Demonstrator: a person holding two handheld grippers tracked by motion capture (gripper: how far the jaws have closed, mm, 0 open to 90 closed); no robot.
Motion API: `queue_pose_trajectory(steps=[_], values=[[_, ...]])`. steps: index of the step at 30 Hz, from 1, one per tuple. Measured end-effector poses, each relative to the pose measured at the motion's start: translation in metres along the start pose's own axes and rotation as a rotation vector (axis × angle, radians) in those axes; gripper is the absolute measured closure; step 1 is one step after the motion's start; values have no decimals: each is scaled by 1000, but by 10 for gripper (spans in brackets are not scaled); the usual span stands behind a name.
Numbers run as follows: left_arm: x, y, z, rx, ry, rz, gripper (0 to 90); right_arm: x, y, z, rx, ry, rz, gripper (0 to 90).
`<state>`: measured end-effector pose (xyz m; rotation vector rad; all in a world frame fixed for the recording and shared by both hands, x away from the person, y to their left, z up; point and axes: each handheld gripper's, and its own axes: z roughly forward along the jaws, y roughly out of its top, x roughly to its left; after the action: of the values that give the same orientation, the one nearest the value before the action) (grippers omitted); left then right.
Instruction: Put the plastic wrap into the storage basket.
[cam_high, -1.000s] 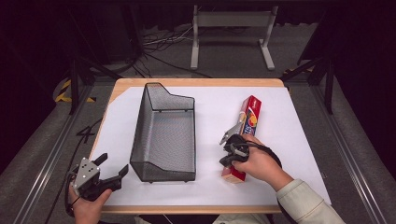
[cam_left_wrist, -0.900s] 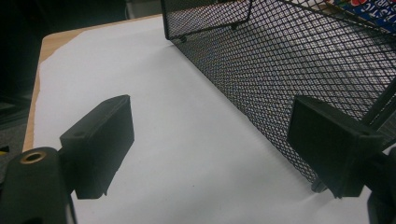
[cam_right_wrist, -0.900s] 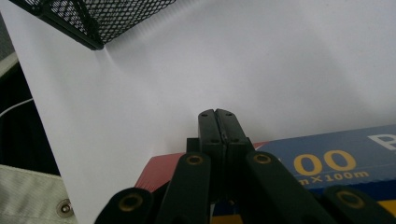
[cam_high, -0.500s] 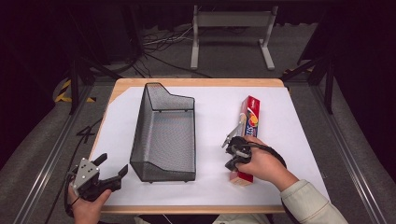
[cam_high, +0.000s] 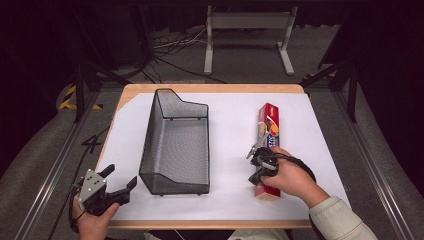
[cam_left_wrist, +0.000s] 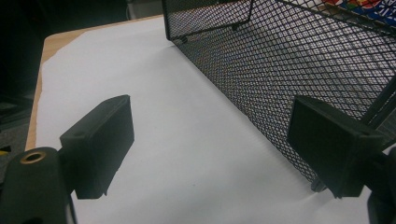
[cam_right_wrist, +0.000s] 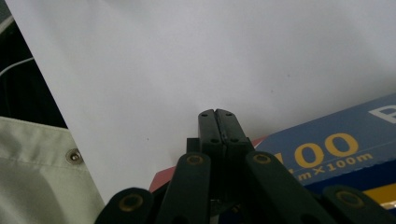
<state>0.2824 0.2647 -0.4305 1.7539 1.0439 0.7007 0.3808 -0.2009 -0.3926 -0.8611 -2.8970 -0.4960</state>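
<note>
High view: a wooden table (cam_high: 210, 88) covered by a white sheet (cam_high: 230, 125); a black wire-mesh basket (cam_high: 176, 144) stands left of centre, long axis running away from the person; a long red-and-blue box of wrap (cam_high: 268, 131) lies right of centre, roughly parallel to the basket and well apart from it. Left gripper (cam_high: 120, 177), held in the left hand (cam_high: 92, 220) at the table's near left corner, jaws spread wide and holding nothing, just beside the basket's near end; left gripper view: the two black pads (cam_left_wrist: 100, 140) stand far apart over the white sheet, the mesh wall (cam_left_wrist: 299, 70) close by the right pad. Right gripper (cam_high: 254, 152), in the right hand (cam_high: 292, 179), rests over the near half of the box; right gripper view: jaws pressed together with nothing between them, tips (cam_right_wrist: 217, 122) over the white sheet beside the box's blue face (cam_right_wrist: 327, 154) printed "×100m"; a pale sleeve (cam_right_wrist: 37, 172) at lower left.
</note>
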Motion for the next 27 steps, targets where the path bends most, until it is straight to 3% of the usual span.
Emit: queue_pose_trajectory(steps=[7, 23, 27], values=[[0, 0, 0, 1, 1, -1, 155, -3, -8, -3, 25, -10, 3, 900], [0, 0, 1, 2, -3, -4, 155, -15, -35, -14, 60, -28, 65, 900], [-1, 0, 1, 8, -5, 0, 155, -19, -42, -18, 47, -24, 87, 900]])
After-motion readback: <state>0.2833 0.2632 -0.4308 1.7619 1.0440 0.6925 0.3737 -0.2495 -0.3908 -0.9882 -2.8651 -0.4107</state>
